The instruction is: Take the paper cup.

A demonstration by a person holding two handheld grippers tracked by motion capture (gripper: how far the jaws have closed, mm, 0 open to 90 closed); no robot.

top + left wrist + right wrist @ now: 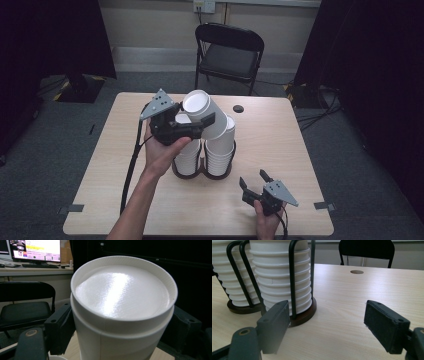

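My left hand-held gripper [202,125] is pinching a white paper cup [205,112], one jaw on each side of its wall. The cup is off the counter [280,150], tipped over with its base pointing up toward the high camera, just above the two stacks. In the left gripper view the cup's recessed bottom [122,292] faces the lens, with a black jaw pressed against either flank.

Below it stands the black wire cup holder [202,170] on its dark round bases, near the middle of the counter. It carries two stacks of white paper cups side by side: the left stack [187,157] is partly behind my left hand, and the right stack [220,150] rises a bit higher, touching or almost touching the tilted cup.

To the right, near the front edge of the counter, my right hand-held gripper [254,178] has its jaws spread wide with nothing between them, pointing toward the holder and well apart from it. Its own view shows the right stack [280,277] behind the wire uprights.
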